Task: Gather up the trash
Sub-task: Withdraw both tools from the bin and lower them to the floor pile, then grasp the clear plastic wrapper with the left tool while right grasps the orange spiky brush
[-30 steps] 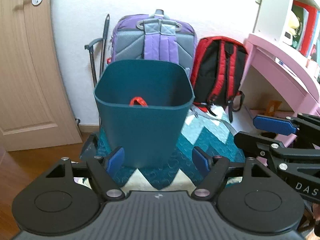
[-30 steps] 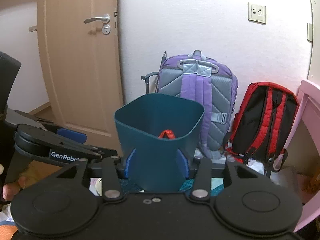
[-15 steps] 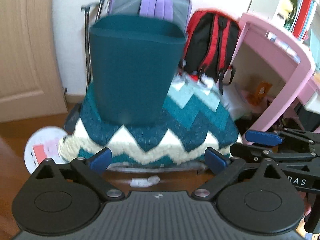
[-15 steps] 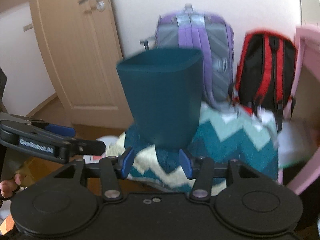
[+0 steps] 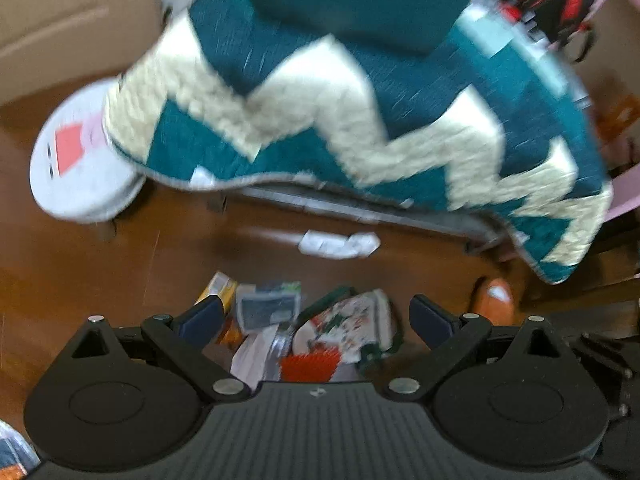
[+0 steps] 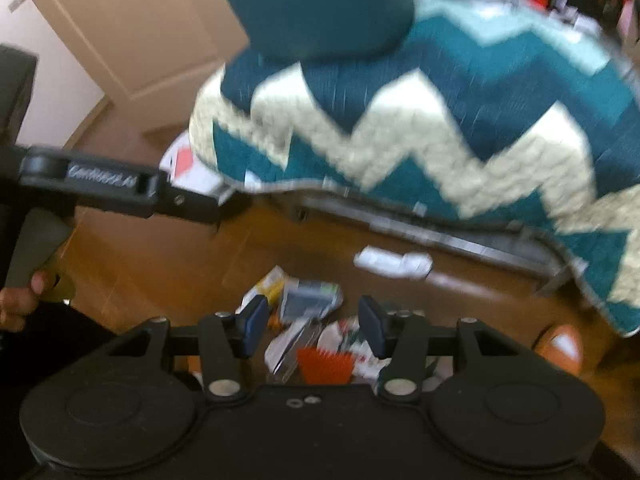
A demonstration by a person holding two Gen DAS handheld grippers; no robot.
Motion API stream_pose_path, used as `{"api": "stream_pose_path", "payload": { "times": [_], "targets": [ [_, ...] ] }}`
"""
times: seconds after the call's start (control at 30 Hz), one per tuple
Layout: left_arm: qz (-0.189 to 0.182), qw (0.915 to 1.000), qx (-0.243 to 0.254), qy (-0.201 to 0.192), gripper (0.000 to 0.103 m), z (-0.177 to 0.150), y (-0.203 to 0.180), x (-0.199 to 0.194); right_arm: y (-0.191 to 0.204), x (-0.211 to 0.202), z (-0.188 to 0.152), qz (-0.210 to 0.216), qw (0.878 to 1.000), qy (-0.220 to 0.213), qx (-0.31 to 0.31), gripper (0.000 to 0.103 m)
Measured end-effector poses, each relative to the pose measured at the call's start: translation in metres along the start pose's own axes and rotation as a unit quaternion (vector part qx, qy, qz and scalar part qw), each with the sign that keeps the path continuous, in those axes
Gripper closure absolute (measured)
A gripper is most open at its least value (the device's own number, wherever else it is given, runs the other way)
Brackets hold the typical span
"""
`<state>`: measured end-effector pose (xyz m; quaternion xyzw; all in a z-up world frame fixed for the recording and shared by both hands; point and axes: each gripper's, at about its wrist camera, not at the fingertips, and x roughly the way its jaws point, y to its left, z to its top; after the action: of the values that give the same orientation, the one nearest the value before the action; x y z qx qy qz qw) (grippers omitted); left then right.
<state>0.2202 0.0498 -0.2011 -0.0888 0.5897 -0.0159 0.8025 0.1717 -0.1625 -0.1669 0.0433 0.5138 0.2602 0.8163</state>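
Left wrist view: the left gripper [image 5: 314, 316], jaws spread wide and empty, hangs above a heap of wrappers [image 5: 304, 332] on the wooden floor [image 5: 120, 264]; crumpled white paper [image 5: 340, 243] lies just beyond.

Right wrist view: the right gripper [image 6: 312, 326], also open and empty, hangs above the same heap. Nothing here is collected yet.

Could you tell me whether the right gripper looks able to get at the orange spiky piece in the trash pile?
Probably yes: the right gripper is open above the orange spiky piece, with nothing covering it.
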Motion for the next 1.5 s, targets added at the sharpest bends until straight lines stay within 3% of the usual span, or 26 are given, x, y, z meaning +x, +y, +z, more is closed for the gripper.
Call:
{"api": "stream_pose_path", "payload": {
  "times": [0.1,0.2,0.4,0.53,0.73,0.83,0.93,1.0,1.07,1.17,1.23,1.3,1.5],
  "targets": [
    [0.008,0.9993,0.002,0.036,0.003,0.005,0.008,0.040,-0.002,0.036,-0.009,0.007,0.999,0.035,-0.009,0.053],
    [0.023,0.9962,0.055,0.063,0.003,0.012,0.005,0.074,0.000,0.073,-0.016,0.012,0.996,0.070,-0.046,0.053],
    [0.014,0.9869,0.129,0.096,0.003,0.030,0.003,0.129,-0.002,0.140,-0.028,0.027,0.983,0.143,-0.111,0.053],
    [0.013,0.9810,0.151,0.120,0.003,0.034,0.013,0.173,-0.008,0.182,-0.038,0.035,0.974,0.187,-0.127,0.053],
    [0.013,0.9646,0.214,0.154,0.003,0.026,0.026,0.234,-0.018,0.232,-0.054,0.045,0.963,0.227,-0.138,0.053],
    [0.019,0.9486,0.277,0.152,0.003,0.017,0.025,0.257,-0.018,0.252,-0.061,0.048,0.957,0.237,-0.161,0.053],
    [0.015,0.9232,0.353,0.150,0.003,0.000,0.020,0.276,-0.018,0.269,-0.070,0.053,0.949,0.239,-0.199,0.053],
    [0.013,0.8997,0.410,0.148,0.003,-0.016,0.014,0.285,-0.018,0.278,-0.074,0.054,0.945,0.237,-0.220,0.053],
    [0.008,0.8826,0.446,0.149,0.003,-0.029,0.011,0.294,-0.022,0.286,-0.077,0.059,0.943,0.236,-0.229,0.053],
    [0.009,0.8679,0.474,0.147,0.003,-0.041,0.010,0.307,-0.024,0.298,-0.080,0.061,0.940,0.237,-0.238,0.053],
    [0.008,0.8661,0.475,0.156,0.003,-0.044,0.010,0.317,-0.026,0.306,-0.082,0.062,0.938,0.238,-0.243,0.053],
    [0.007,0.8697,0.466,0.163,0.003,-0.046,0.012,0.326,-0.025,0.313,-0.085,0.064,0.935,0.241,-0.251,0.053],
    [-0.004,0.9102,0.372,0.182,0.004,-0.032,0.025,0.344,-0.013,0.325,-0.093,0.082,0.922,0.251,-0.283,0.054]
  ]
}}
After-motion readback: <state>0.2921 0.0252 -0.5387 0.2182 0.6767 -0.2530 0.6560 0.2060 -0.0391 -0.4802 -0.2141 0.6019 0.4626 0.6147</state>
